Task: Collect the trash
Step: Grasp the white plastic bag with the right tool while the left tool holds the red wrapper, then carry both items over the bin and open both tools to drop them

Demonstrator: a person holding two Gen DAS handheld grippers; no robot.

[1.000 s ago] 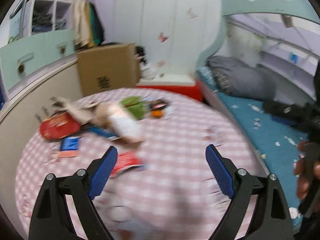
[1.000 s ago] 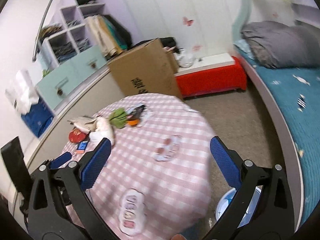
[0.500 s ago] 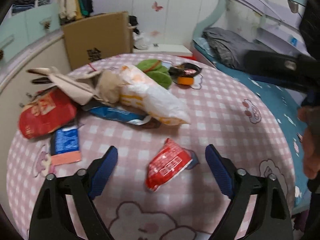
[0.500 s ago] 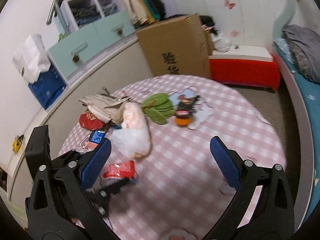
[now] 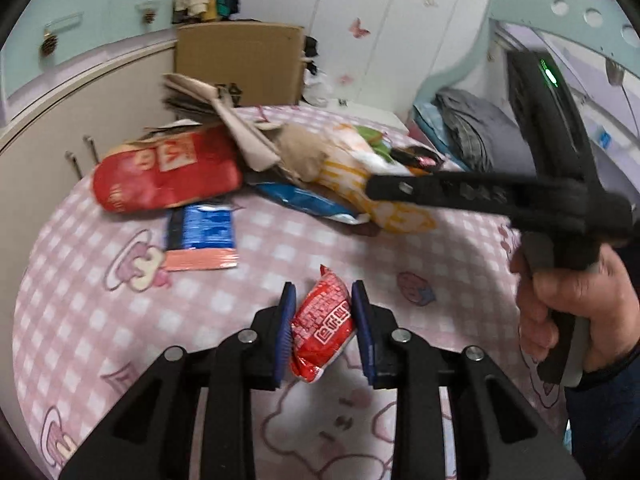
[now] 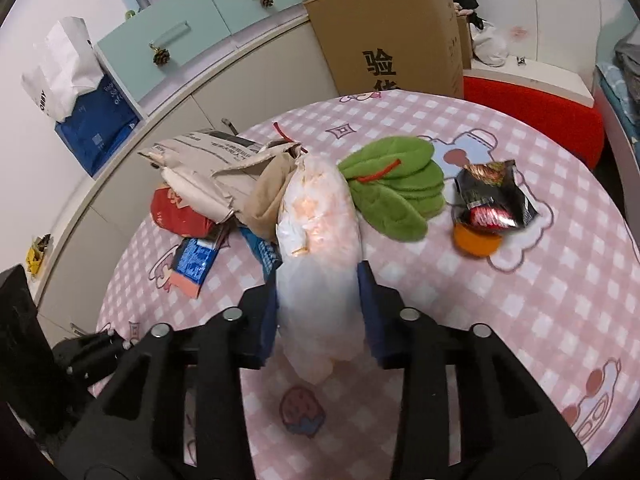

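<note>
Trash lies on a round table with a pink checked cloth (image 5: 80, 312). My left gripper (image 5: 323, 322) is shut on a small red snack packet (image 5: 324, 328) just above the cloth. My right gripper (image 6: 318, 300) is shut on a white and orange plastic bag (image 6: 316, 240), which also shows in the left wrist view (image 5: 360, 176). The right gripper's body crosses the left wrist view (image 5: 500, 192). Other trash: a large red bag (image 5: 168, 168), a blue and orange wrapper (image 5: 202, 236), crumpled brown paper (image 6: 224, 168), a black wrapper (image 6: 492, 196) and an orange lid (image 6: 476, 240).
A green leaf-shaped cloth (image 6: 400, 184) lies beside the plastic bag. A cardboard box (image 6: 392, 36) stands behind the table, next to a red bench (image 6: 536, 108). Cabinets (image 6: 168, 44) curve along the left. A bed (image 5: 472, 128) lies to the right.
Both grippers went from wide open to shut. The left closed on the red packet. The right moved in over the pile and closed on the plastic bag.
</note>
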